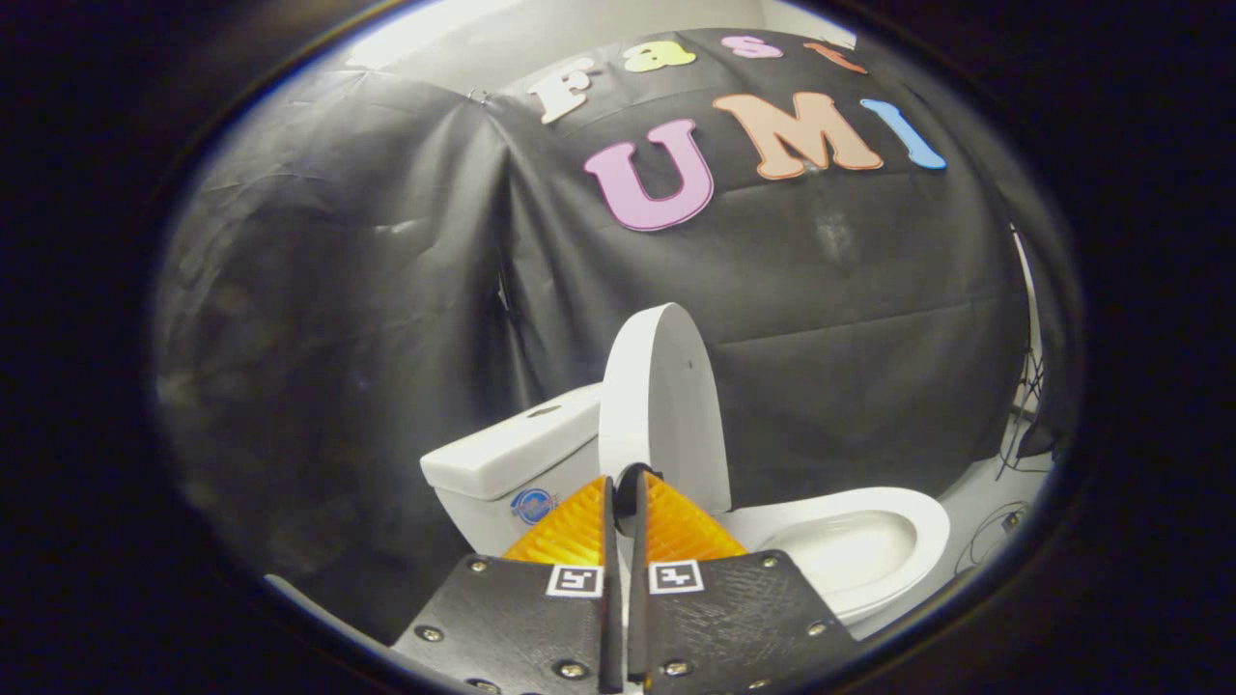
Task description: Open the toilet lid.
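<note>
A white toilet stands against the black cloth wall. Its lid (666,405) is raised upright and leans back toward the tank (512,454). The seat (893,507) lies down around the open bowl (855,550), to the right of the fingers. My gripper (626,483) is shut, its fingers side by side with only a thin slit between them and nothing held. The fingertips point at the lower edge of the lid, near its hinge. I cannot tell whether they touch it.
Black cloth closes the booth behind and to the left of the toilet. Cables (1014,454) and a light floor (985,502) lie to the right, beyond the bowl.
</note>
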